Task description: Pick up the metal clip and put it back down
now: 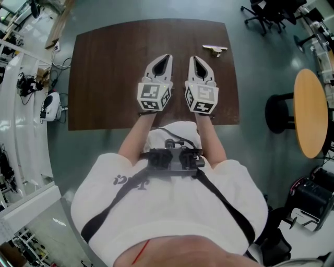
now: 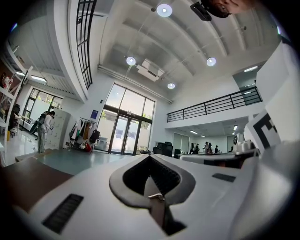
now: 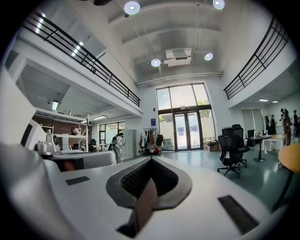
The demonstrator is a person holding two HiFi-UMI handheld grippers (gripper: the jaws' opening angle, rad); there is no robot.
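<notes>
The metal clip (image 1: 215,50), small and pale, lies on the dark brown table (image 1: 104,78) near its far right corner. Both grippers hover side by side over the middle of the table, pointing away from the person and level. My left gripper (image 1: 166,56) has its jaws together with nothing between them; its tips (image 2: 150,159) meet in the left gripper view. My right gripper (image 1: 193,58) is likewise shut and empty, its tips (image 3: 151,161) closed in the right gripper view. The clip sits a short way beyond and to the right of the right gripper. Neither gripper view shows the clip.
A round wooden table (image 1: 310,112) and a black stool (image 1: 279,112) stand on the floor to the right. Office chairs (image 1: 261,13) are at the far right. A white device (image 1: 50,104) with cables lies on the floor left of the table.
</notes>
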